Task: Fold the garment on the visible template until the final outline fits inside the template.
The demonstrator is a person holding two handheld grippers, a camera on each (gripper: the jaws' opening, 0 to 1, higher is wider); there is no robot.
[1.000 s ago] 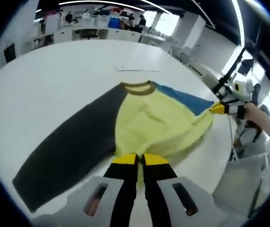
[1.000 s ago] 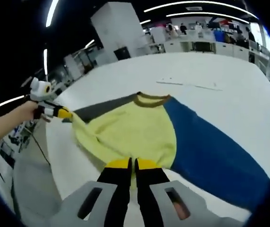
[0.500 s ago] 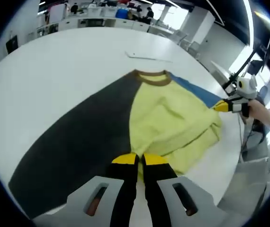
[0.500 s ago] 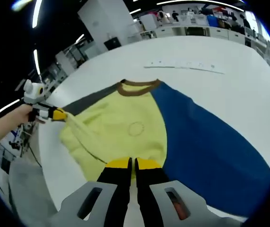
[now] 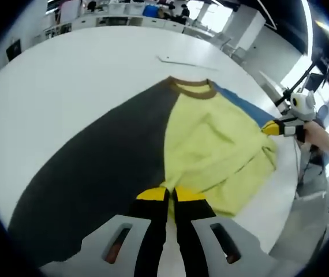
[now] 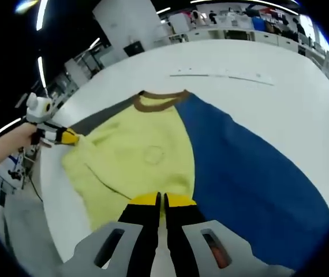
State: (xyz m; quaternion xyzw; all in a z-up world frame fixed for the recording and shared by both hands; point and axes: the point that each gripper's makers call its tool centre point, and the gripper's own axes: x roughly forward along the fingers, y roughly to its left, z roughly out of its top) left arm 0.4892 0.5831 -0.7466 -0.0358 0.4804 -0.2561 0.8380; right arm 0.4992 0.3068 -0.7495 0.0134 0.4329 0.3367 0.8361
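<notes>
A: Where is the garment (image 5: 205, 144) being held?

B: It is being kept spread on the white tabletop (image 5: 66, 75), hem toward the near edge, brown collar (image 5: 191, 86) toward the far edge. The dark sleeve (image 5: 95, 179) is being laid out toward one side, the blue sleeve (image 6: 251, 173) toward the other. The hem is being pinched at both ends: the left hand-held gripper (image 5: 169, 195) is pressed together on the yellow cloth, and the right hand-held gripper (image 6: 161, 199) is likewise closed on it.

A: Risks?

B: The hem is lying close to the near tabletop edge, so cloth is probably being put at risk of sliding off if it is pulled further that way. Wrinkles are being carried in the yellow body; a crooked fold is likely if they are folded in. If the two pinches are lifted unevenly, the outline is likely being skewed. No template outline is being made out on the tabletop, so fit cannot be judged.

A: Any writing?

B: Nothing readable is being seen. A faint round mark (image 6: 152, 154) on the chest is too blurred. A thin pale strip (image 6: 222, 76) near the far edge is being noted; any print on it is too small.
</notes>
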